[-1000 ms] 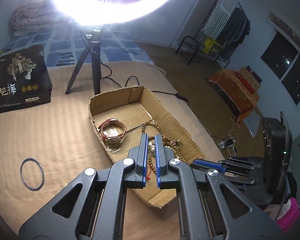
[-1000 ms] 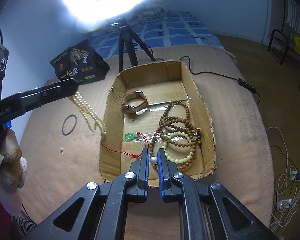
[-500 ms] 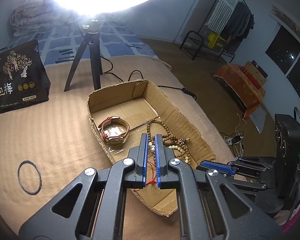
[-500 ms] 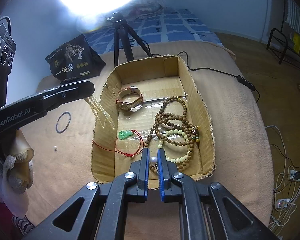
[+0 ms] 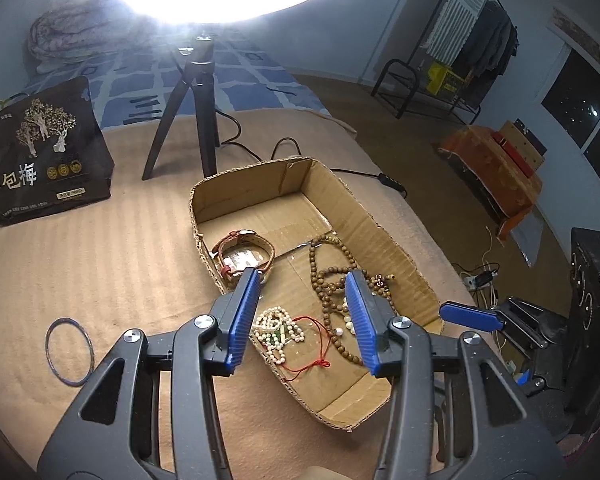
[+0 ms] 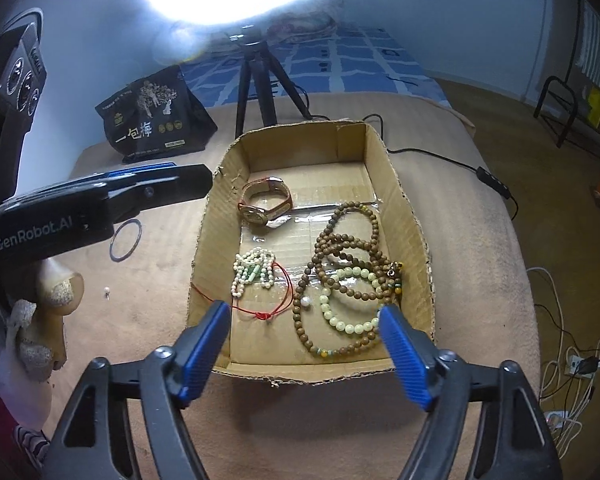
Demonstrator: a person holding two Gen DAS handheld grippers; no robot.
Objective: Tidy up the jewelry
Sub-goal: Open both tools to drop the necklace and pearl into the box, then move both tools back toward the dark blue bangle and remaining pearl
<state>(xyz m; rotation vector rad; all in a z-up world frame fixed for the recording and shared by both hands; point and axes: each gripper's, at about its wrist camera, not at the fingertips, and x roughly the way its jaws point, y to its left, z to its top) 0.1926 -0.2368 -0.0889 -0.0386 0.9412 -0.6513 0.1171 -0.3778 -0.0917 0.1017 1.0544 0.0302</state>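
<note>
Both grippers have their jaws spread wide and hold nothing. The left gripper [image 5: 300,312] hangs over the near end of the box [image 5: 384,236]. The right gripper [image 6: 304,344] hangs just in front of the box's near wall.

Most of the jewelry lies in the box. The watch [image 6: 266,204] is at the far left. The pearl string [image 6: 254,270] lies in a small heap on top of the green charm, and the red cord [image 6: 284,296] loops around them. The brown beads [image 6: 340,264] and the pale bracelet [image 6: 352,300] fill the right side. A loose pearl [image 6: 307,301] sits by the brown beads.

So it looks like a drop step is done and the next pick is in hand. Two things are left out on the tan cover: the ring [image 6: 126,239] and a tiny pearl stud [image 6: 107,291], both left of the box. The left gripper is nearer to them. The ring lies flat and thin, so the jaws must come down low over its edge and pinch gently. The stud is very small and could easily slip.
</note>
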